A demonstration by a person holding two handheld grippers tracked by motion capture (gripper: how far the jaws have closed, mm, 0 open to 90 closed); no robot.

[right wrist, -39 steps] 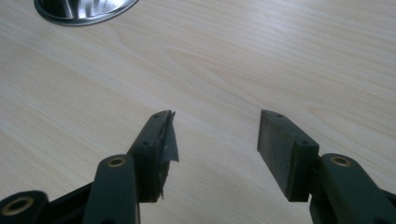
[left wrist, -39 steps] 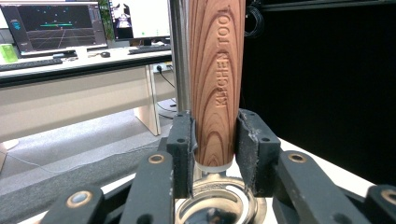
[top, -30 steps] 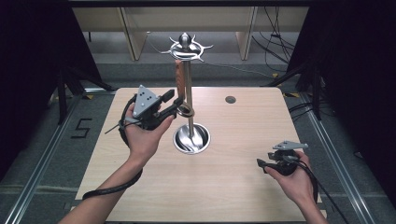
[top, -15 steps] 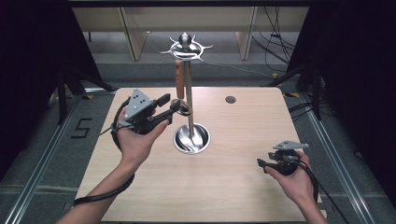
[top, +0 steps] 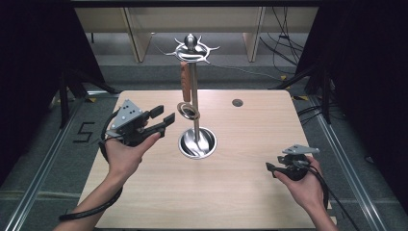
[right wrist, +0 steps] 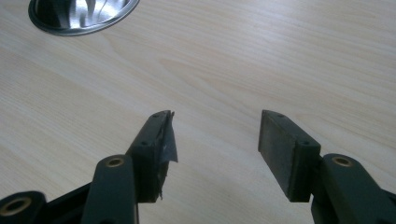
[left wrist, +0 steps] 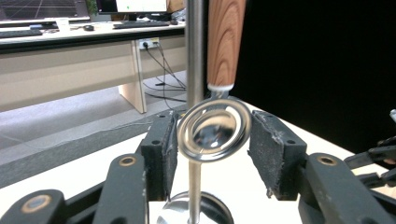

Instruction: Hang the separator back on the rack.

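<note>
A steel utensil stand point(top: 195, 96) rises from a round dish base point(top: 197, 143) at the table's middle. From its top hooks point(top: 191, 48) hangs a utensil with a wooden handle point(top: 185, 82) and a metal ring head point(top: 188, 111). My left gripper point(top: 162, 120) is open just left of that ring, apart from it. In the left gripper view the ring head point(left wrist: 215, 128) hangs ahead of the open left gripper point(left wrist: 212, 144), beside the pole point(left wrist: 195, 70) and under the wooden handle point(left wrist: 225, 42). My right gripper point(top: 271, 168) rests open at the front right, the right gripper point(right wrist: 215, 135) over bare wood.
The light wooden table point(top: 240, 192) has a small dark round hole point(top: 237, 102) at its back right. The stand's dish base point(right wrist: 79, 16) lies beyond the right gripper's jaws. Dark curtains flank both sides; shelving stands behind the table.
My left gripper has drawn back to the left, away from the pole and the ring head. The utensil still hangs on the stand. The right gripper has not moved.
</note>
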